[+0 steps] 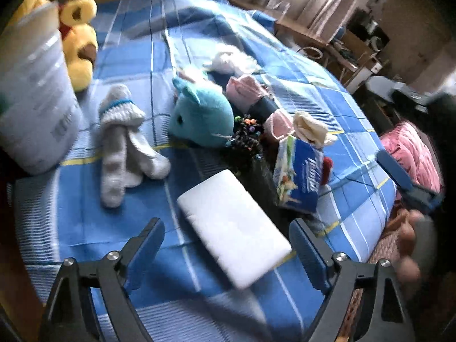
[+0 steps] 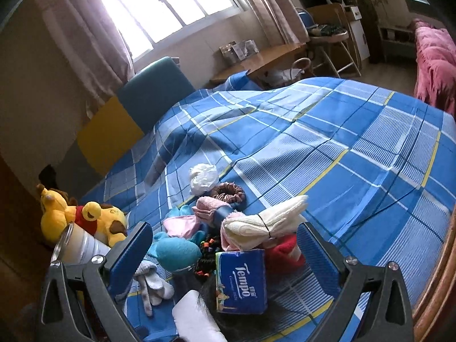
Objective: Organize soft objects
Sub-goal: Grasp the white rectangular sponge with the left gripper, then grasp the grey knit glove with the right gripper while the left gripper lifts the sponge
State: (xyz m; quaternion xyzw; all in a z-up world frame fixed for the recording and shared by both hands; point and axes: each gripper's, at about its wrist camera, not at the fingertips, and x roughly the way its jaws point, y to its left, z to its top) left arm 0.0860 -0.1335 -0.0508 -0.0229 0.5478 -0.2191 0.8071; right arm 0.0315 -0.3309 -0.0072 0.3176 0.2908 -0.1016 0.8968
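- Left gripper (image 1: pixel 226 245): jaws wide apart, nothing held. It hangs over a white flat pad (image 1: pixel 233 230) lying on the blue checked bedspread (image 1: pixel 128 228); the pads do not touch it.
- Right gripper (image 2: pixel 225 252): jaws wide apart, empty, pointing at the pile of soft things.
- Pile in mid-bed: teal plush toy (image 1: pixel 201 112), grey-and-white socks (image 1: pixel 125 142) just left of it, blue tissue pack (image 2: pixel 242 276) standing on edge, dark beaded hair tie (image 1: pixel 246 135) between plush and pack.
- Behind the pack: cream folded cloth (image 2: pixel 265 222) bound by a black band, red cloth (image 2: pixel 285 253) under it, pink cloths (image 2: pixel 205 208), brown scrunchie (image 2: pixel 228 191), crumpled white bag (image 2: pixel 203 176) farthest back.
- Yellow bear plush (image 2: pixel 85 219) at the bed's left edge, beside a white tub (image 1: pixel 34 99) with a metal rim.
- Picture from the left wrist is blurred.
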